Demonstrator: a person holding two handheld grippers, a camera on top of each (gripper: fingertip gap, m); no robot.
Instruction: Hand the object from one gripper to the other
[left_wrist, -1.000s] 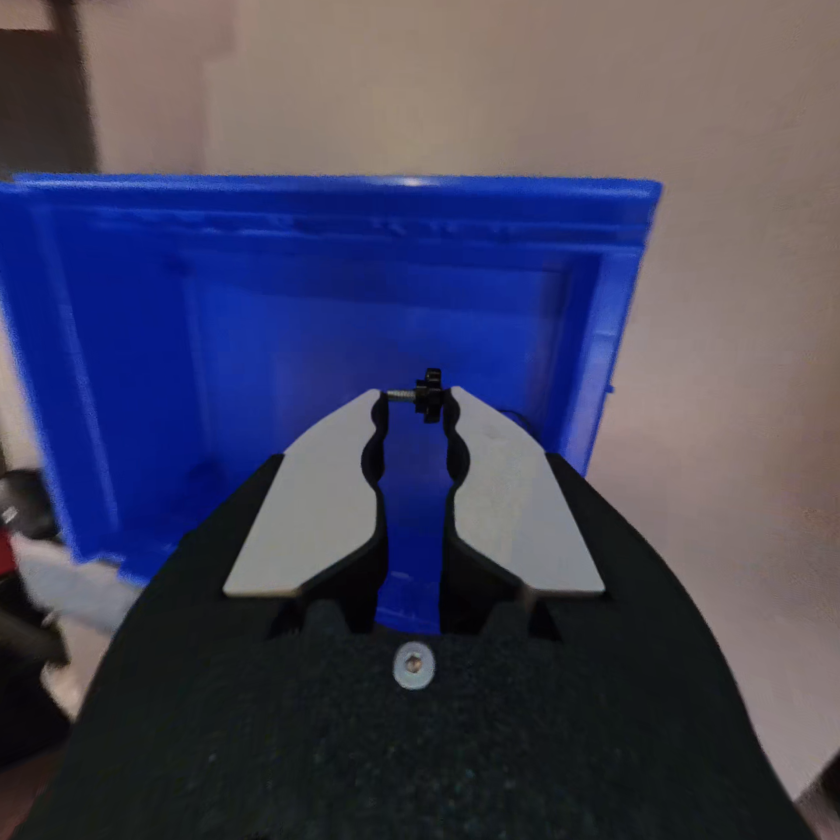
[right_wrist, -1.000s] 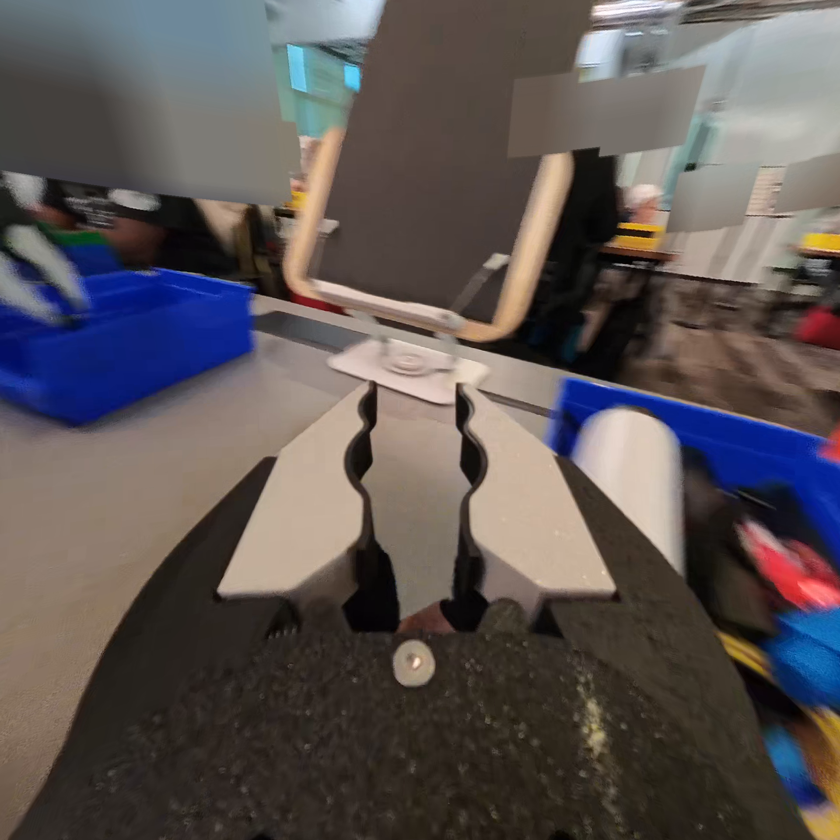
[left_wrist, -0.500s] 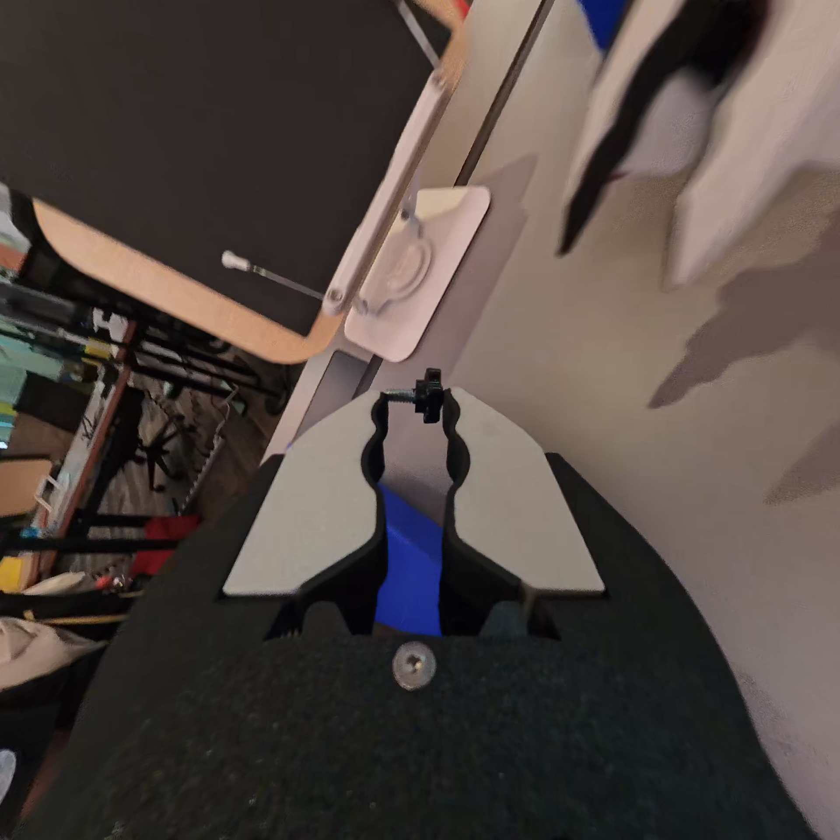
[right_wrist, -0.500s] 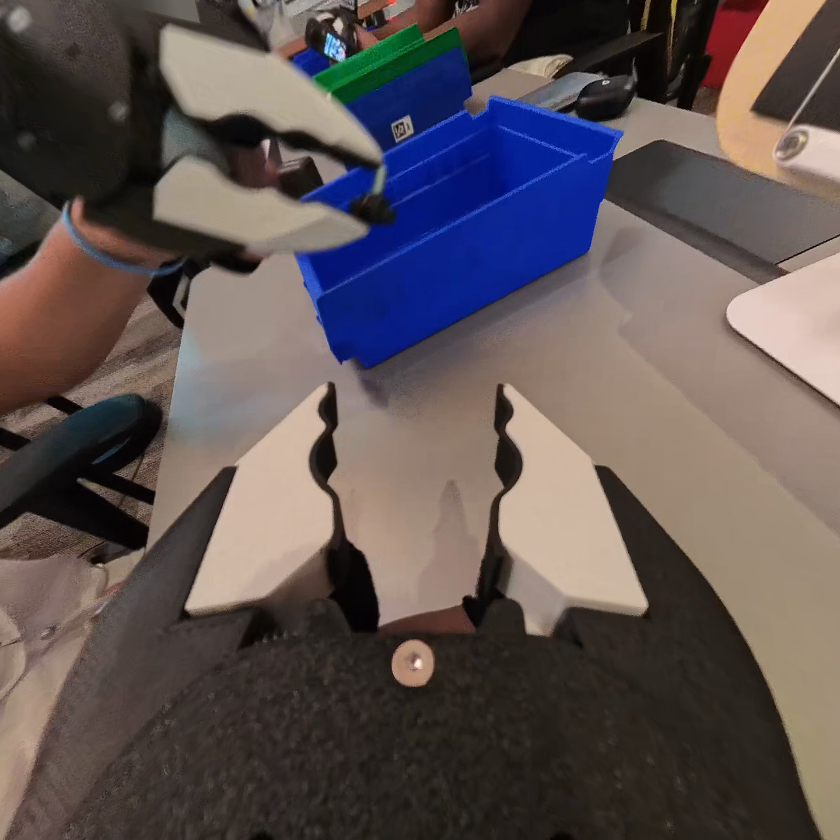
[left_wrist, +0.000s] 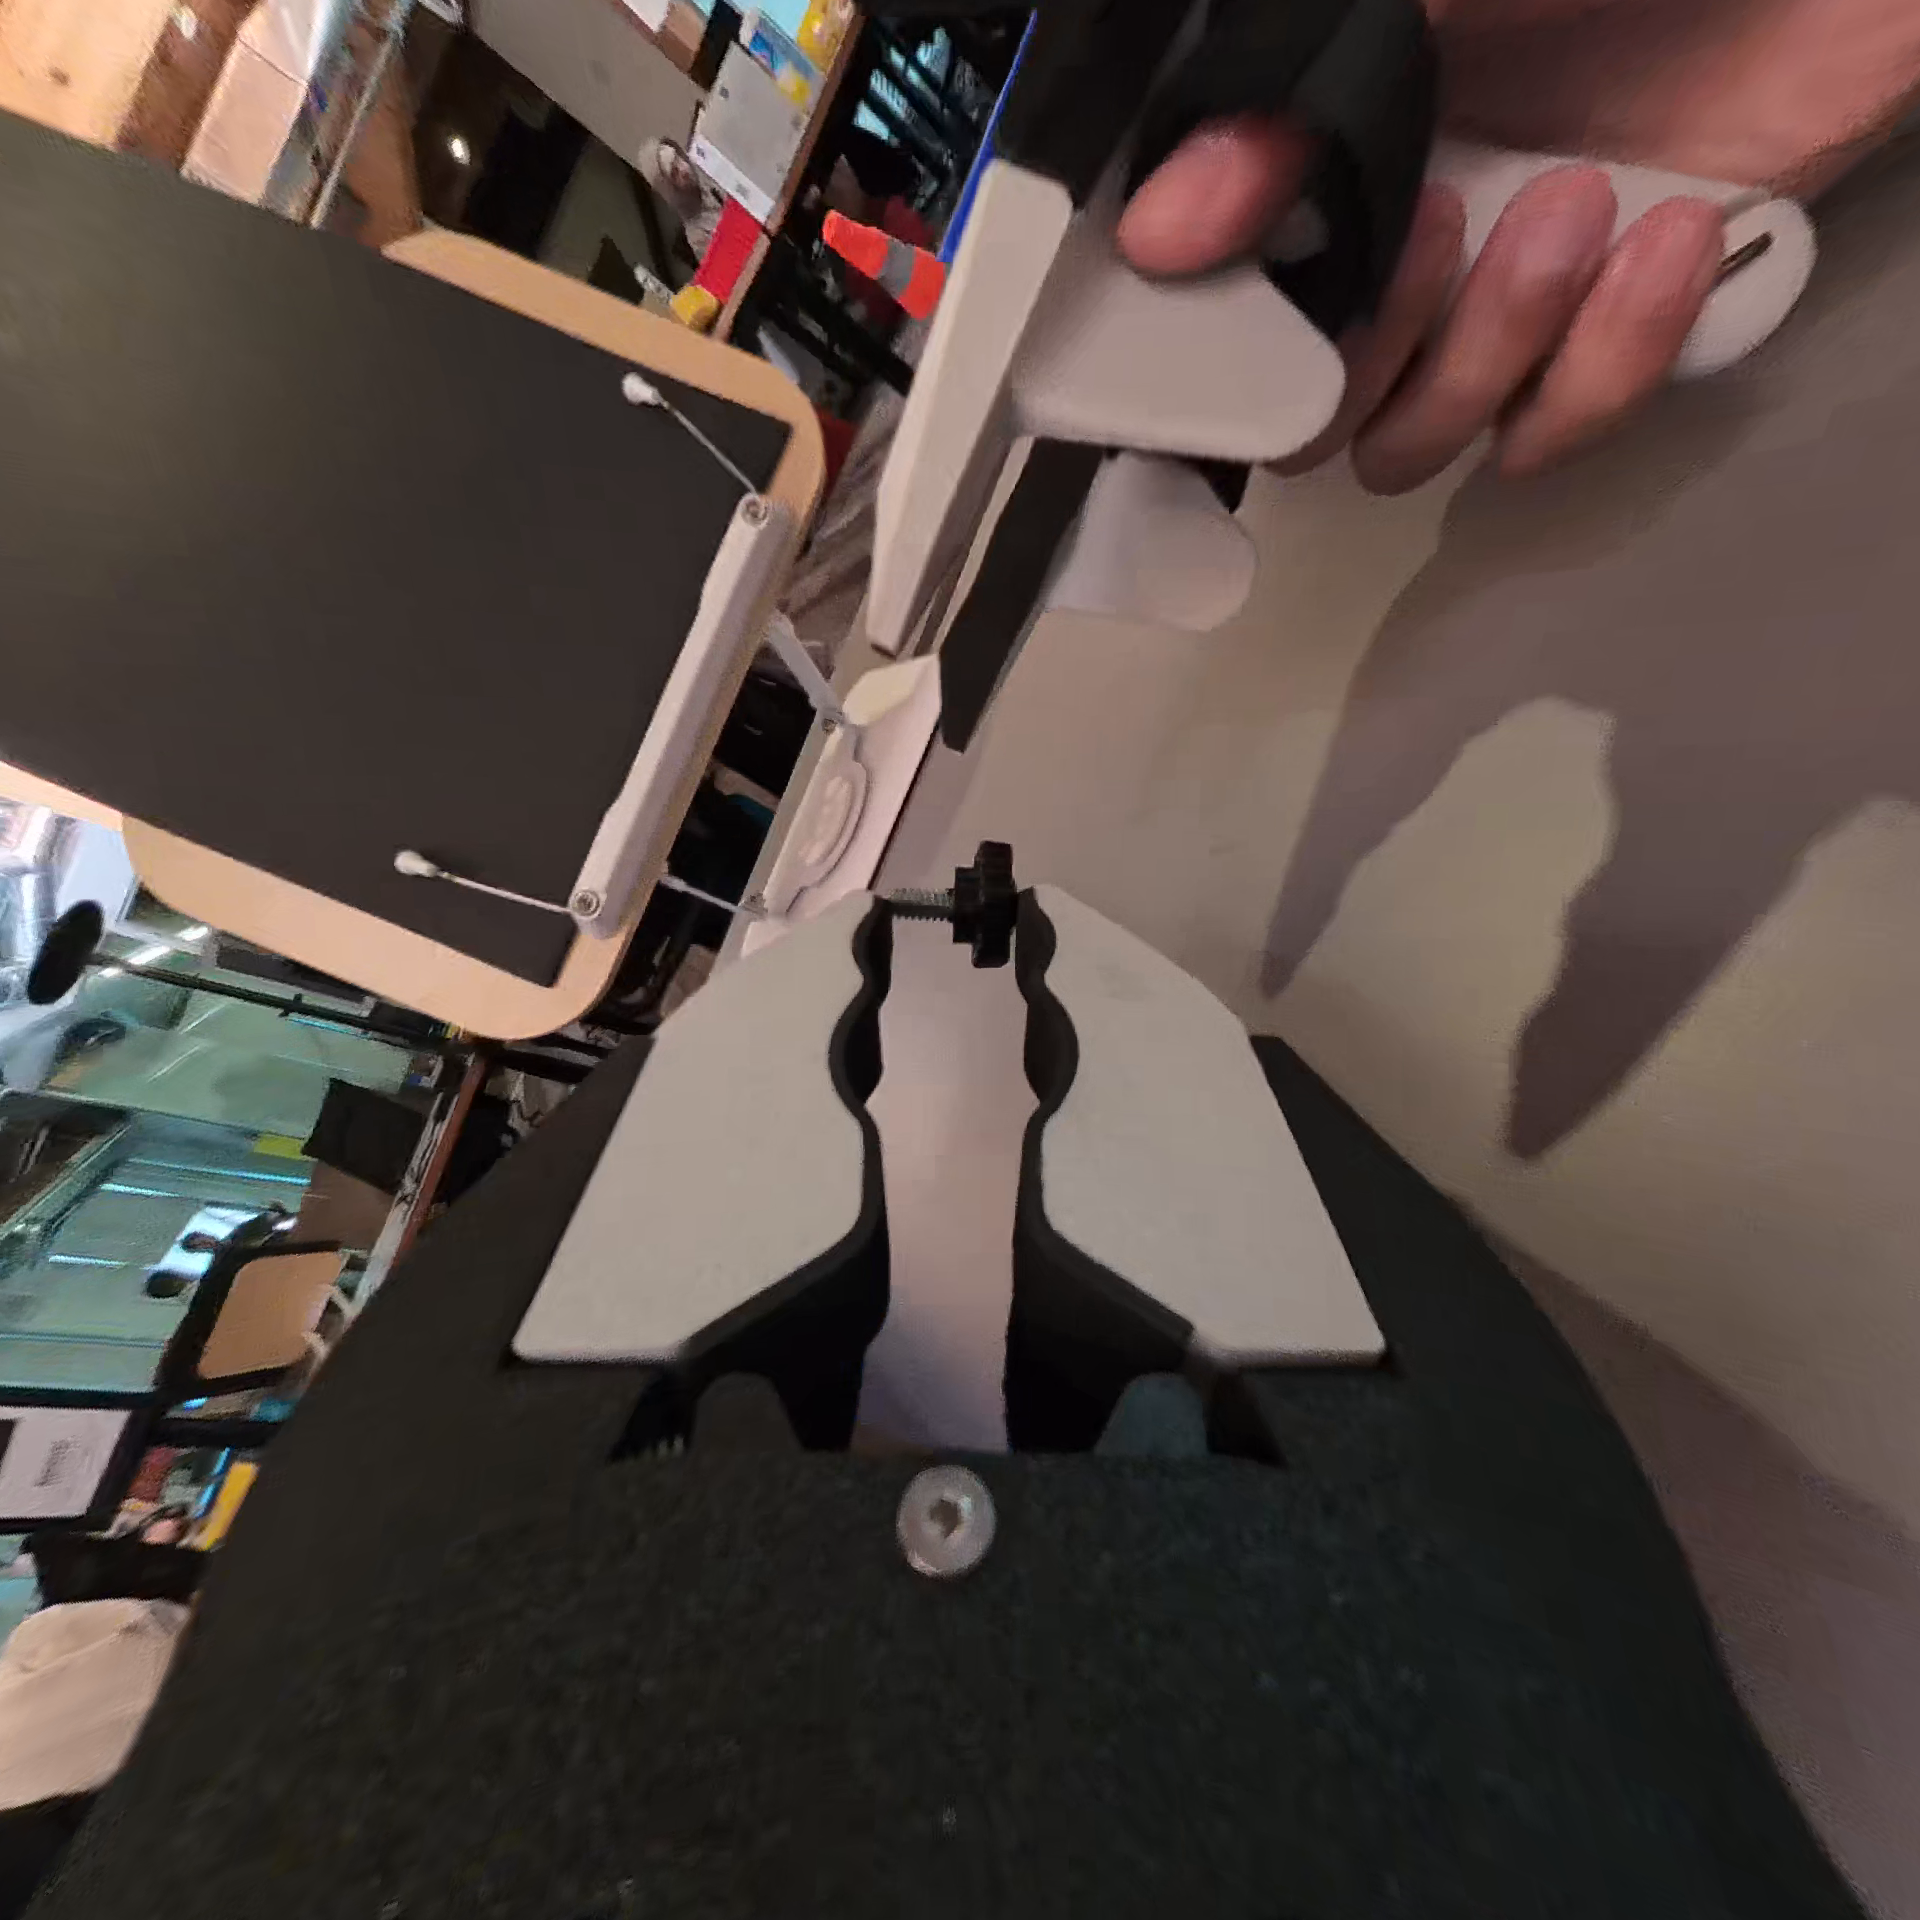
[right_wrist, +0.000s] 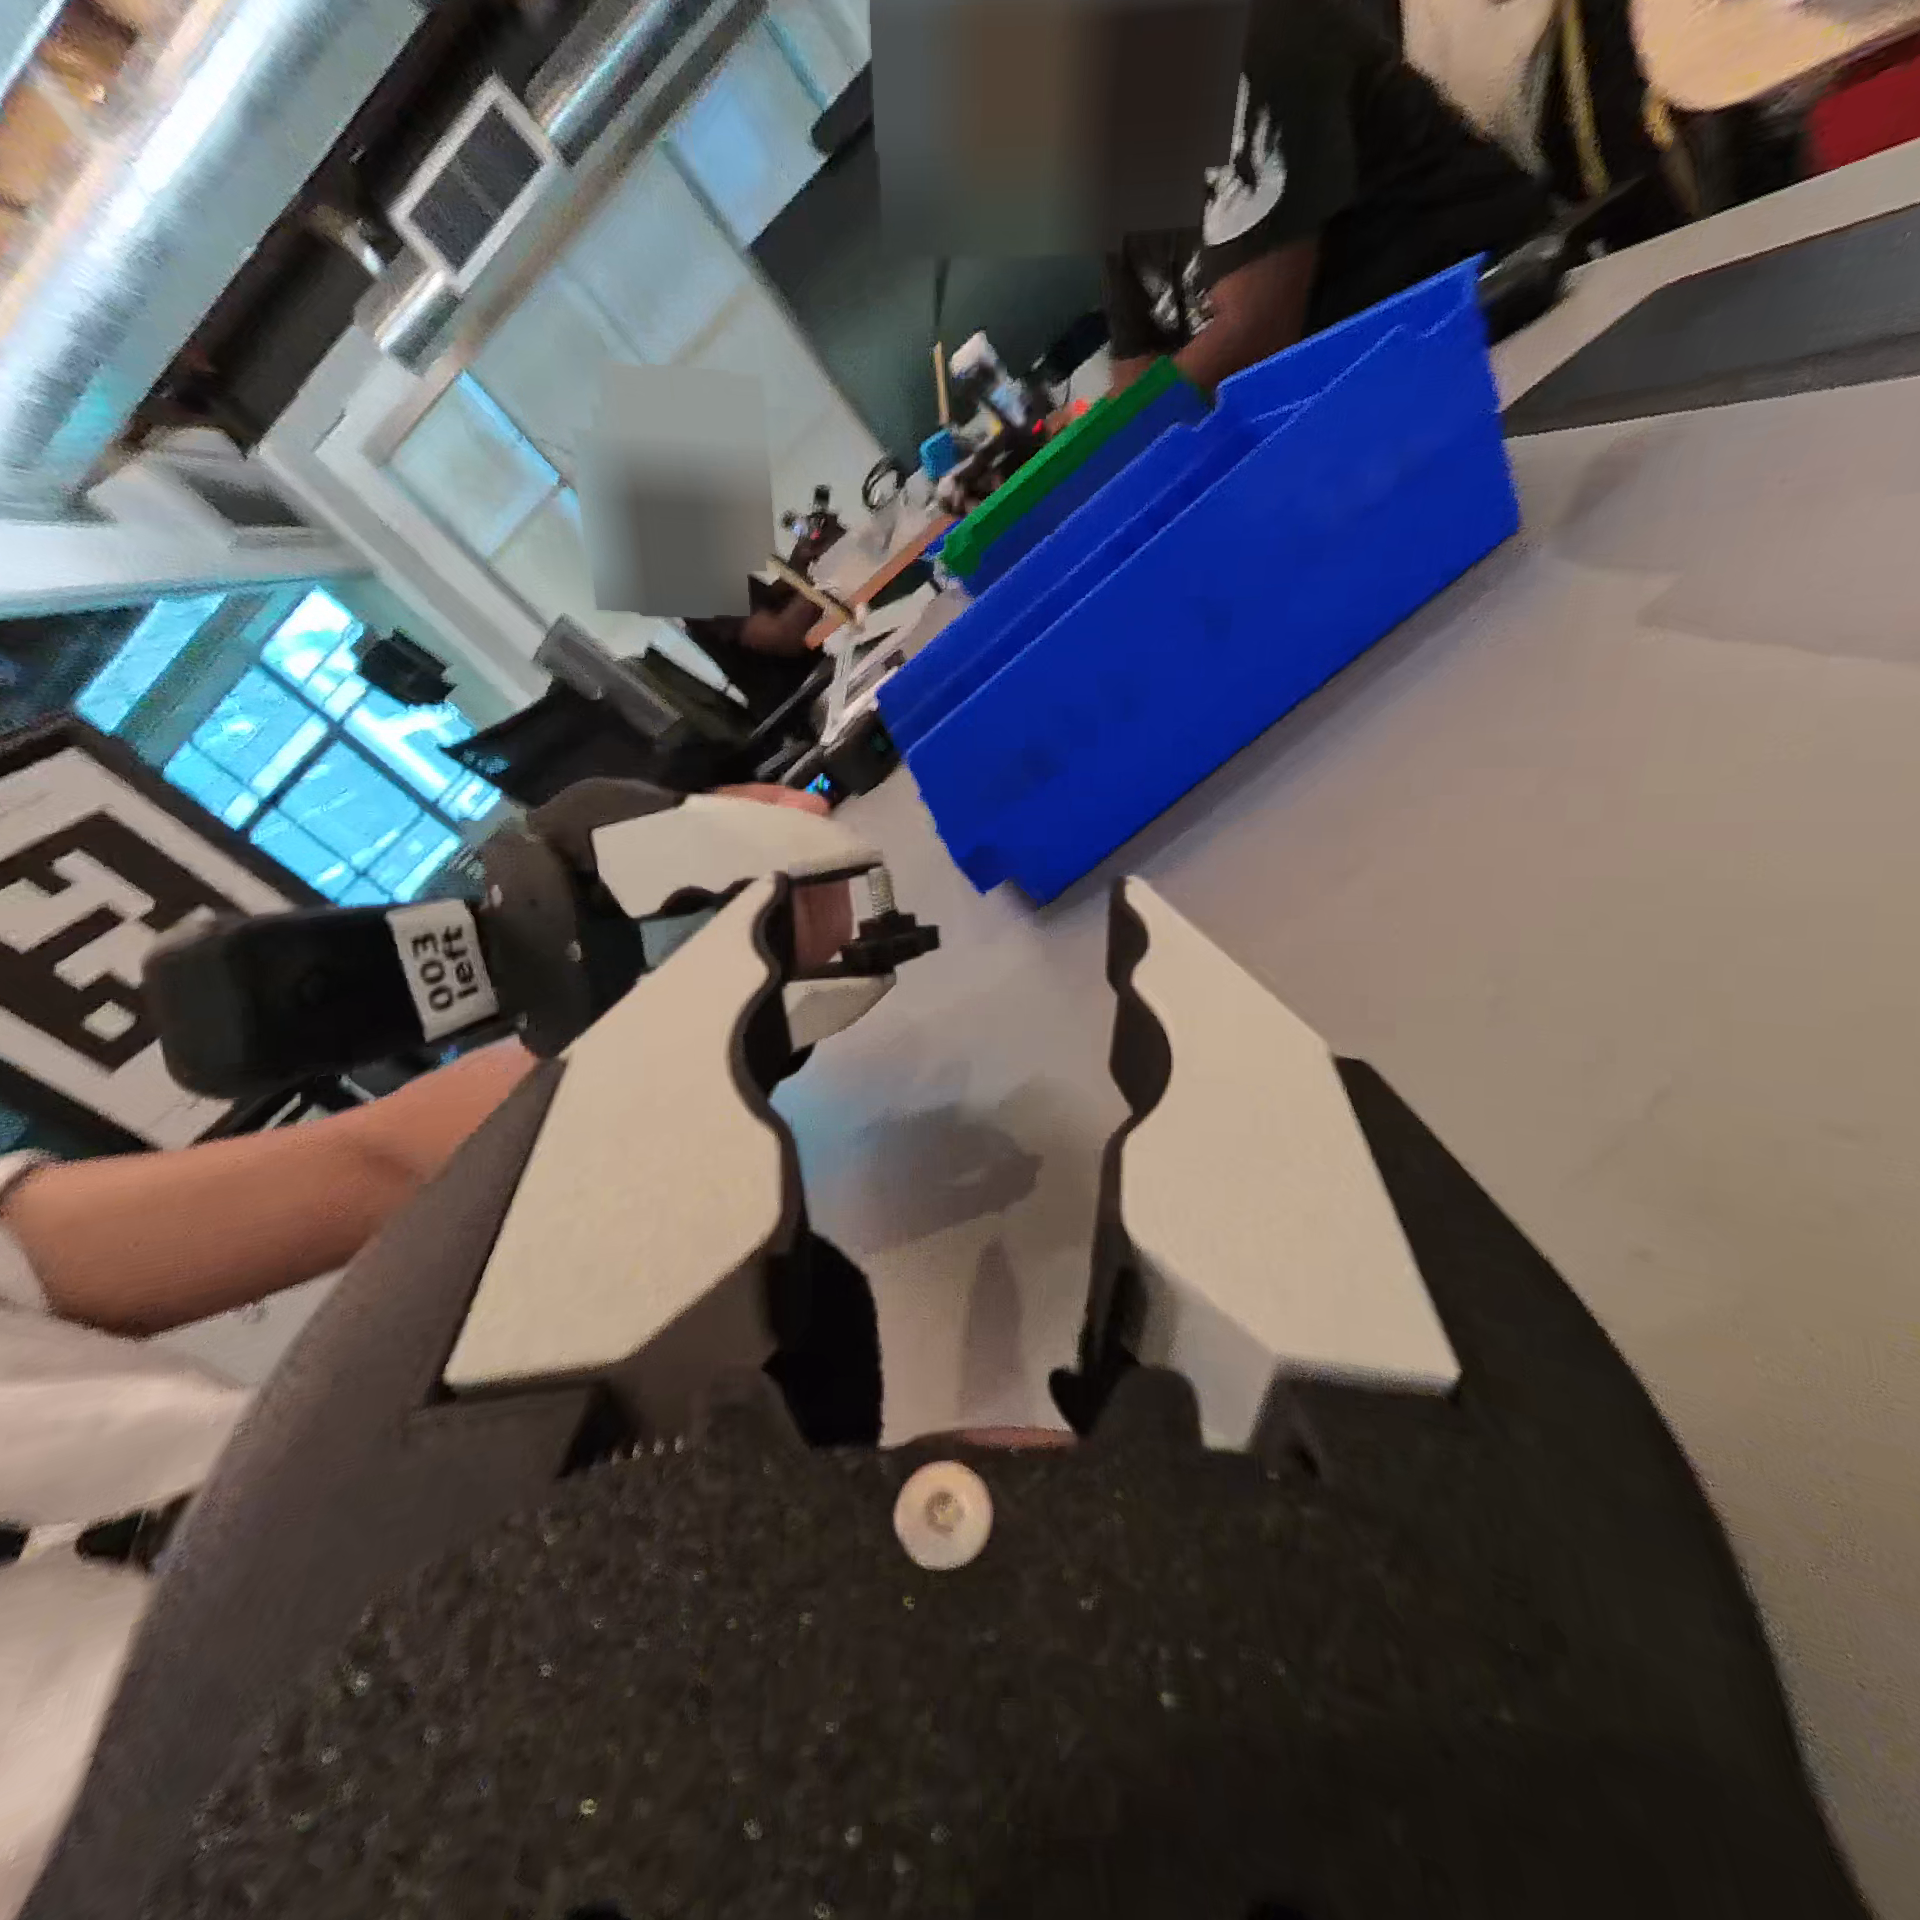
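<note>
Since the frame half a second ago the two tongs have drawn much nearer each other, and the right wrist view has tilted so the desk (right_wrist: 1558, 987) now slopes across it. Left tongs (left_wrist: 951, 914) are clamped on a small black thumbscrew (left_wrist: 982, 904): its knurled knob sits against the right fingertip and its threaded metal stem reaches across to the left one. In the right wrist view the same left tongs (right_wrist: 868, 940) come in from the left, held clear above the desk, with the thumbscrew (right_wrist: 891, 930) pinched at their very tip, just beside the left fingertip of the right tongs (right_wrist: 940, 904). Those right tongs stand wide apart and hold nothing; the thumbscrew is not yet between them. In the left wrist view the right tongs (left_wrist: 935, 665) hang at upper right, gripped by a hand (left_wrist: 1455, 270).

A white label with black writing (right_wrist: 447, 971) is stuck on the dark body of the left tool, and a large black-and-white square marker (right_wrist: 73, 935) shows behind it. A blue bin (right_wrist: 1226, 644) rests on the desk farther back, with a green-edged one (right_wrist: 1070, 457) behind. A black panel with a pale wooden rim (left_wrist: 416, 582) stands at the desk's far edge.
</note>
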